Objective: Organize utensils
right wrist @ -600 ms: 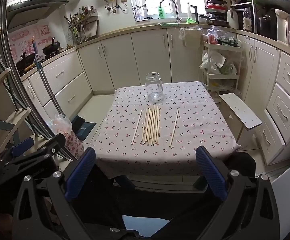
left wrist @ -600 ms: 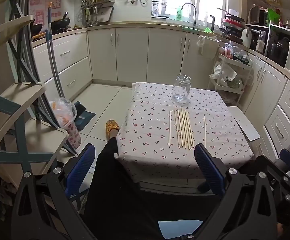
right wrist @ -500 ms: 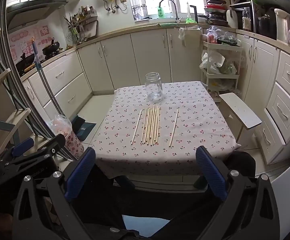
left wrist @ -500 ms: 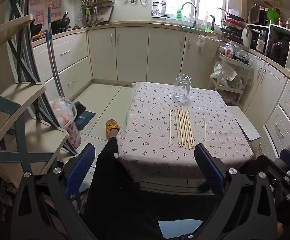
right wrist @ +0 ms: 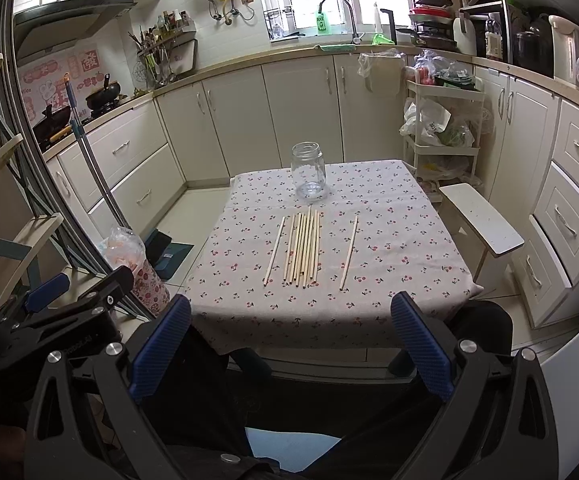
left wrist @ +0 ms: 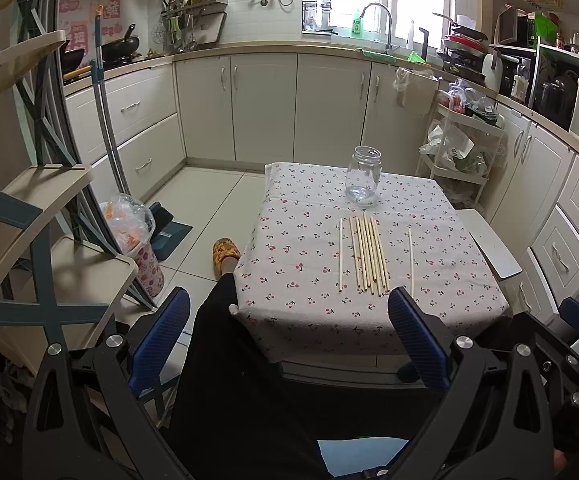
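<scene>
Several wooden chopsticks (left wrist: 369, 254) lie side by side on a small table with a cherry-print cloth (left wrist: 301, 256); one lies apart on the left, one apart on the right. They also show in the right wrist view (right wrist: 305, 246). An empty clear glass jar (left wrist: 363, 174) stands upright behind them, seen too in the right wrist view (right wrist: 308, 176). My left gripper (left wrist: 289, 340) is open and empty, held back from the table's near edge, above a dark-trousered lap. My right gripper (right wrist: 289, 344) is open and empty, also short of the table edge.
A white stool (right wrist: 483, 224) stands right of the table, with a wire cart of bags (right wrist: 441, 128) behind it. Cabinets line the back and right. A mop (left wrist: 105, 120), a patterned bag (left wrist: 137, 240) and a shelf rack (left wrist: 29, 208) are on the left. A slippered foot (left wrist: 225, 254) is beside the table.
</scene>
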Available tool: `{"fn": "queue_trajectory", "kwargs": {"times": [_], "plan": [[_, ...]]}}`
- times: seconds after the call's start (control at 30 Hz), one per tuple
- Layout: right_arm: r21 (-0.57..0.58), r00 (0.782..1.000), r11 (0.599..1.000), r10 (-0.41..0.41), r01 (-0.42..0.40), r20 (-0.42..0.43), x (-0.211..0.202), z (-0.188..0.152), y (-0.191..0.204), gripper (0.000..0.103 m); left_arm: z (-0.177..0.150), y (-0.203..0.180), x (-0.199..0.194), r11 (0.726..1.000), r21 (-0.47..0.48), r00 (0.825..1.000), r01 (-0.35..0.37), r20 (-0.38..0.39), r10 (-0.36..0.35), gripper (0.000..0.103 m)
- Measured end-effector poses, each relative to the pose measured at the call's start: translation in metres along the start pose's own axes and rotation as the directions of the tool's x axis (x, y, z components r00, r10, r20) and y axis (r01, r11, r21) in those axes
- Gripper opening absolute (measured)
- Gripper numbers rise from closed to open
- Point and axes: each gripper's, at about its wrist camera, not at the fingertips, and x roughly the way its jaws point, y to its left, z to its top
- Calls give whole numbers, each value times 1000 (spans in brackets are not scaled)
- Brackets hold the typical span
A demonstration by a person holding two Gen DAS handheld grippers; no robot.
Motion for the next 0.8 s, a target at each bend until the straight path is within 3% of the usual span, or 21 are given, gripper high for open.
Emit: {"fn": "queue_trajectory", "kwargs": {"times": [0.8], "plan": [[-1, 1000, 1000, 3, -3, -4, 2, -4, 3, 96, -1, -1, 0, 1000, 0, 1000, -1, -1, 1, 95]]}}
